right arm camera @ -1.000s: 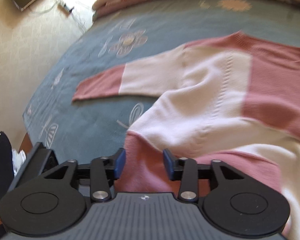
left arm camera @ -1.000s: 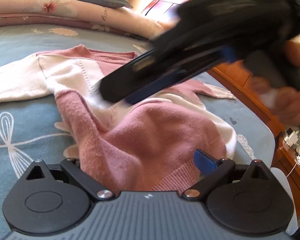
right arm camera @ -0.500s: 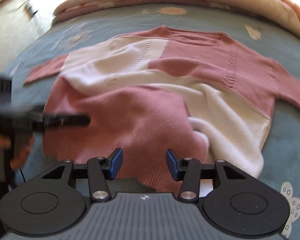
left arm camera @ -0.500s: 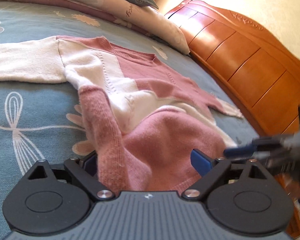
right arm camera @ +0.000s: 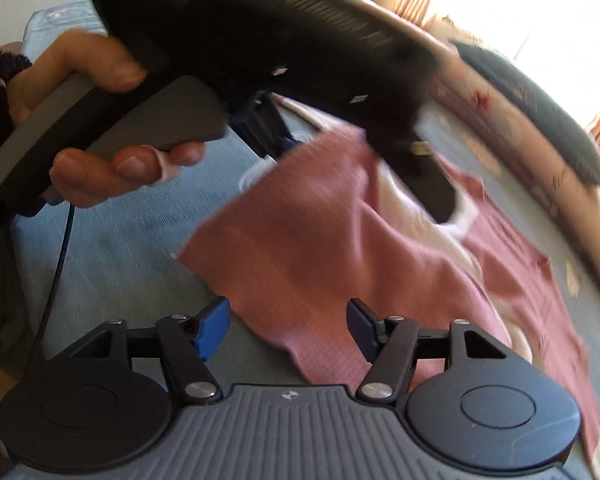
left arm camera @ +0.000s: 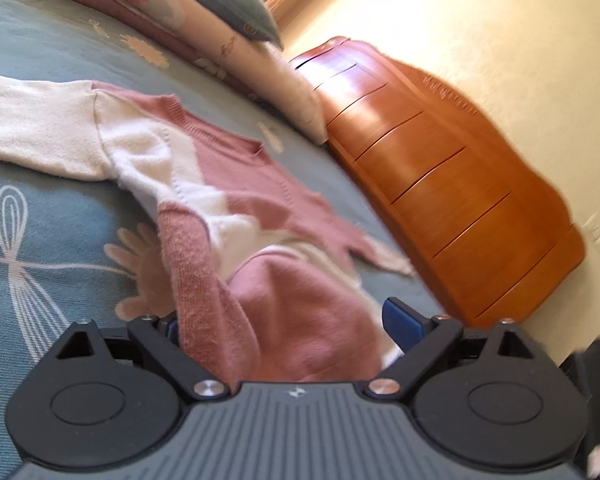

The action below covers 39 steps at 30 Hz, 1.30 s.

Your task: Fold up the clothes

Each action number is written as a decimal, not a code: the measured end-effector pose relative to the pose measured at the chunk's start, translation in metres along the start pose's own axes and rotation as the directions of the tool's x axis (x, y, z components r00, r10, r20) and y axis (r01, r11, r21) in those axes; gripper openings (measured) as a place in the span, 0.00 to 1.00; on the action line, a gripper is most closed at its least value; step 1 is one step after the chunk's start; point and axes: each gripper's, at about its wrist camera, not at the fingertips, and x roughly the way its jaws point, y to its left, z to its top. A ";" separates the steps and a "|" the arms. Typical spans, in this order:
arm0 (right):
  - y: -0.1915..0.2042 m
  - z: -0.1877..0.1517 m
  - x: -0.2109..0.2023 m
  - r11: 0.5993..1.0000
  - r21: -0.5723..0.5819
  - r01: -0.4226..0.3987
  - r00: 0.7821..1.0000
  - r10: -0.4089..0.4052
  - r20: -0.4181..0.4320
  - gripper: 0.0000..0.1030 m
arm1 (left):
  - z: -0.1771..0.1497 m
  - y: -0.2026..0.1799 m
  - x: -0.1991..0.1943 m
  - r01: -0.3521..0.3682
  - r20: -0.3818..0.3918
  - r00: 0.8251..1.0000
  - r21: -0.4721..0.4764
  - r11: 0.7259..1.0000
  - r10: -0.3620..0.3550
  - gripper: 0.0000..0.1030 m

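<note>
The left gripper (left arm camera: pixel 288 322) has its 2 blue-padded fingers (left arm camera: pixel 402 318) spread wide, with the pink hem of the pink-and-white sweater (left arm camera: pixel 228 176) bunched between them. The right gripper (right arm camera: pixel 288 324) is likewise parted, and a hem corner lies between its fingers without being pinched. The sweater lies on the blue floral bedspread (left arm camera: pixel 32 216), near the wooden dresser (left arm camera: pixel 452 200).

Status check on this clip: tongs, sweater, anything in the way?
Left tongs open, pink hem bunched between them. Right tongs open, over the hem's edge. Sweater on bed, hem lifted. Left hand and its tool crowd the right view.
</note>
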 end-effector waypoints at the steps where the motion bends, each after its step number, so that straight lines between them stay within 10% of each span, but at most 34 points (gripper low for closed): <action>1: 0.005 0.003 0.003 1.000 -0.012 0.000 1.000 0.000 0.002 0.67 | 0.000 0.000 -0.002 0.014 0.000 1.000 0.002 1.000 -0.014 0.91; 11: -0.001 0.001 0.005 0.997 0.073 0.009 1.000 -0.008 -0.005 0.67 | -0.015 0.003 0.020 -0.117 -0.154 0.981 0.026 0.993 0.119 0.91; 21: -0.016 -0.016 -0.005 0.986 0.146 0.074 0.997 -0.079 0.026 0.69 | -0.013 -0.001 0.011 0.187 -0.099 0.976 -0.070 0.980 -0.194 0.91; 27: -0.007 -0.016 -0.003 0.987 0.118 0.109 0.992 -0.115 0.045 0.72 | -0.005 0.002 0.014 0.209 -0.067 0.974 -0.123 0.970 -0.218 0.92; 33: 0.016 -0.020 0.027 0.943 -0.035 0.331 0.942 -0.328 0.069 0.71 | -0.004 0.001 0.014 0.214 -0.061 0.973 -0.119 0.969 -0.223 0.92; 36: 0.013 -0.027 0.037 0.910 -0.078 0.407 0.913 -0.402 0.072 0.50 | -0.005 0.005 0.011 0.200 -0.054 0.977 -0.123 0.972 -0.208 0.92; 38: 0.005 -0.026 0.038 0.920 -0.064 0.386 0.922 -0.384 0.047 0.07 | -0.004 0.007 0.009 0.173 -0.055 0.982 -0.117 0.978 -0.180 0.92; 39: 0.002 -0.025 0.035 0.928 -0.050 0.370 0.929 -0.368 0.045 0.07 | -0.004 0.007 0.009 0.153 -0.052 0.986 -0.112 0.982 -0.159 0.92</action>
